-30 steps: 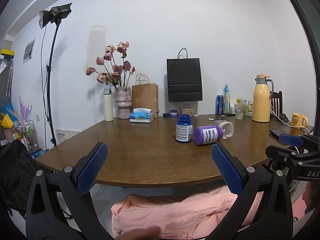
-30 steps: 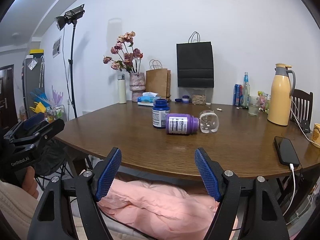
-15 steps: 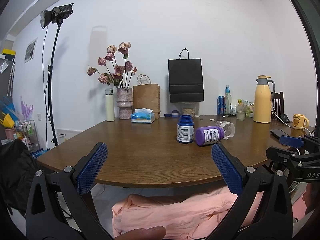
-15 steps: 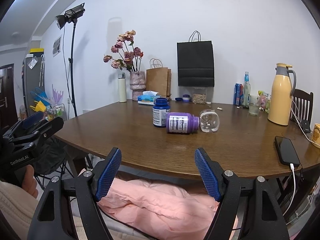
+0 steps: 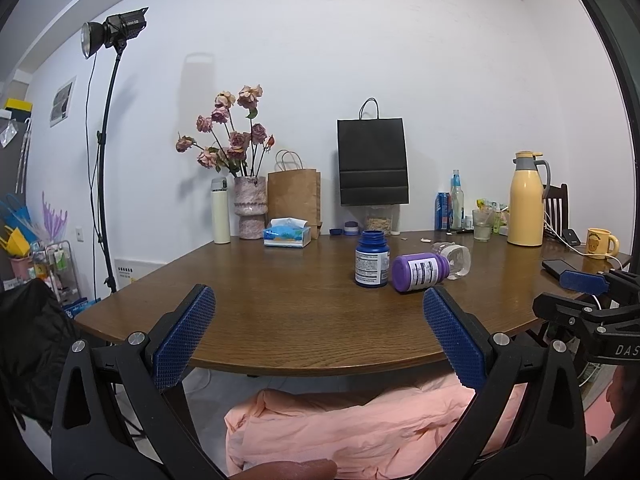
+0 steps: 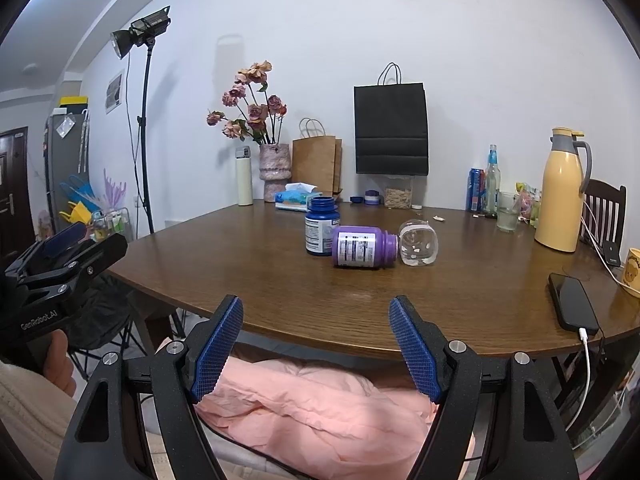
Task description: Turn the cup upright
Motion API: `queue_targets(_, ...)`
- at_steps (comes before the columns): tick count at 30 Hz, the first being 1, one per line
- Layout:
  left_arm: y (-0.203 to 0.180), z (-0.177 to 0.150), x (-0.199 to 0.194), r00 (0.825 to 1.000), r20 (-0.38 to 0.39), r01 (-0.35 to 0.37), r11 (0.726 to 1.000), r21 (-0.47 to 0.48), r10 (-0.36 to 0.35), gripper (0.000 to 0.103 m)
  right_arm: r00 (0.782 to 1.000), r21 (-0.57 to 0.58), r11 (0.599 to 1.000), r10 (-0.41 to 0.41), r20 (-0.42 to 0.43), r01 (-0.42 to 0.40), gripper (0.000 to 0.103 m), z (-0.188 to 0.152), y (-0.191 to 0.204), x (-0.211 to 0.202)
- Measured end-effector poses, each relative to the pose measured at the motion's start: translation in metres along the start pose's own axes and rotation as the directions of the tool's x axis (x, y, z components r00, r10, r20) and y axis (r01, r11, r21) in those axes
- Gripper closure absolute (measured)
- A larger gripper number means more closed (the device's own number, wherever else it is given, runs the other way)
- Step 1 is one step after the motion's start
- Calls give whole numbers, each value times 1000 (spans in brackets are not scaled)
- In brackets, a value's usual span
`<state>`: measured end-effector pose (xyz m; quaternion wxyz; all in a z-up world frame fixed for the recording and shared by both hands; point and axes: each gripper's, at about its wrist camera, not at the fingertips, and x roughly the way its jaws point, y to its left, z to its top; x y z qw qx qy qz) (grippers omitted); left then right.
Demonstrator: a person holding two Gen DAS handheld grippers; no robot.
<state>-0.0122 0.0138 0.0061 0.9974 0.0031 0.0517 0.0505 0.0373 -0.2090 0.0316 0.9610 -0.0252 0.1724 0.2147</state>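
Clear glass cup (image 6: 418, 242), small and empty, lying tipped on its side on a brown wooden table (image 6: 260, 276). Thick base facing the near right, mouth pointing left. Mouth right against the neck of a toppled purple bottle (image 6: 362, 247); cup at that bottle's far right end (image 5: 454, 260).

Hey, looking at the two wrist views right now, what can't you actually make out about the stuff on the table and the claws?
- Purple bottle label: print too small, both views.
- Clear cup: left wrist view, the purple bottle covers its near part.
- Mug: right wrist view, cut off by the picture edge.
- Right claw: left wrist view, only partly in frame at the edge.
- Phone screen: dark, nothing readable.
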Motion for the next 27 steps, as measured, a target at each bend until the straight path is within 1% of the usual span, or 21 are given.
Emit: queue_targets(27,2,2,0,1000,5,-5,1000,3,5,0,1000,0,1000,0,-6,0,23,-1,0,1)
